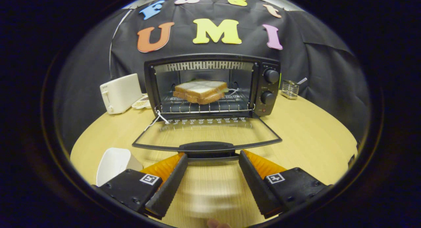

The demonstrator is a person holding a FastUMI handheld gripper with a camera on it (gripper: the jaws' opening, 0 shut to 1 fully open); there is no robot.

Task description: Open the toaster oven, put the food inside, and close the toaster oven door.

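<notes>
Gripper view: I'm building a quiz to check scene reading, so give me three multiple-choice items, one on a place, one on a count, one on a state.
1. Where is the brown-crusted sandwich?
A. on the wire rack inside the black toaster oven
B. on the wooden table
C. between the fingers

2. How many round knobs are on the oven's panel?
A. one
B. two
C. four

3. How is the oven's glass door?
A. shut
B. folded down open
C. removed

Answers: 1 A, it rests on the rack. 2 B, two knobs stacked. 3 B, it lies flat ahead of the open gripper.
</notes>
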